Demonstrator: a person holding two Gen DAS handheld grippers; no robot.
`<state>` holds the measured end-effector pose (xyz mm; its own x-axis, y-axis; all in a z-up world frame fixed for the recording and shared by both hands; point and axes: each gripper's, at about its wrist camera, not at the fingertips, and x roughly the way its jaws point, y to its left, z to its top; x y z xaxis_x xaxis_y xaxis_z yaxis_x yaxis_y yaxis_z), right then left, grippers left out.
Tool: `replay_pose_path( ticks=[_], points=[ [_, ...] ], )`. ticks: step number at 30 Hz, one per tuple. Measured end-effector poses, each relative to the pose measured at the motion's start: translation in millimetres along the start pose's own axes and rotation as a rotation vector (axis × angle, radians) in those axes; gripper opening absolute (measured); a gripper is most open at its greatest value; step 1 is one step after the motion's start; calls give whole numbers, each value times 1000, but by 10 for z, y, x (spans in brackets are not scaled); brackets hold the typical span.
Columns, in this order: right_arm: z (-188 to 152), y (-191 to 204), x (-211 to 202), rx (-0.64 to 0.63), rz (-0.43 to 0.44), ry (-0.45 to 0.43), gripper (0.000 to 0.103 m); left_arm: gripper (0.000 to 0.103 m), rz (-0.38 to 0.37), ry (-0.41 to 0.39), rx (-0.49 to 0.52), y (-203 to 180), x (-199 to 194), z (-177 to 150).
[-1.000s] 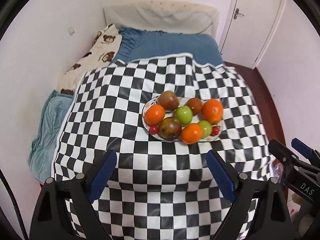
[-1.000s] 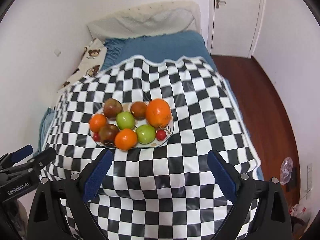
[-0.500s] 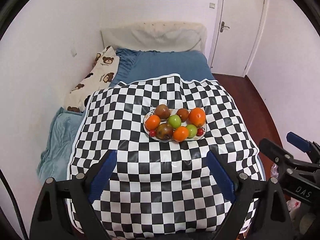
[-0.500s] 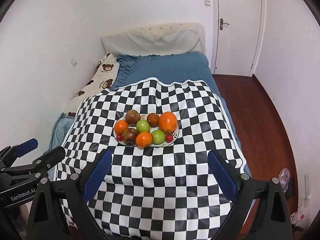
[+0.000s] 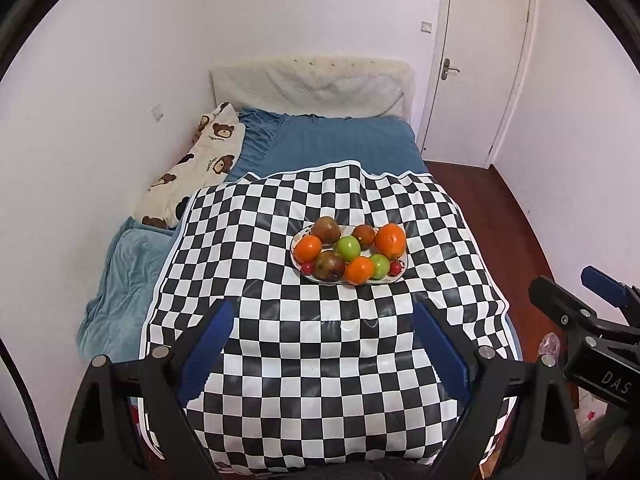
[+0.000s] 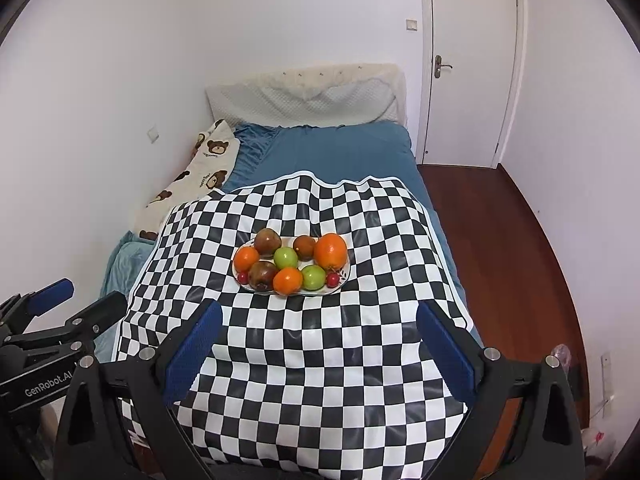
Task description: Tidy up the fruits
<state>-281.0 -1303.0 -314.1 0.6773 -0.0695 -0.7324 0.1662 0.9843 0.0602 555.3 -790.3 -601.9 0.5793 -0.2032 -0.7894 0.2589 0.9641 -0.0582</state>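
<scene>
Both hand-held grippers are hanging over the near end of a bed (image 5: 344,148) that's wearing a black-and-white checkered cloth (image 5: 320,344). The left hand-held gripper (image 5: 324,344) is sitting with its blue pads spread wide apart and nothing between them, and the right hand-held gripper (image 6: 320,340) is doing the same. The fruits are all lying piled on a white plate (image 6: 345,276) mid-cloth: oranges (image 6: 330,251), green apples (image 6: 285,257), brownish ones, tiny red ones at the edges. Neither gripper is touching anything.
</scene>
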Motion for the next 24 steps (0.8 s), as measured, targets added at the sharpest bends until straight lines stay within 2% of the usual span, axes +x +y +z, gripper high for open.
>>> replay_pose_path(
  ticks=[8, 11, 24],
  points=[
    [-42, 13, 48, 7, 15, 10, 100, 92, -11, 13, -27, -80, 22, 17],
    [-39, 1, 89, 0, 6, 10, 100, 92, 10, 10, -36, -128, 122, 55],
    [259, -155, 992, -19, 4, 56, 100, 92, 92, 63, -106, 103, 811, 199]
  ],
)
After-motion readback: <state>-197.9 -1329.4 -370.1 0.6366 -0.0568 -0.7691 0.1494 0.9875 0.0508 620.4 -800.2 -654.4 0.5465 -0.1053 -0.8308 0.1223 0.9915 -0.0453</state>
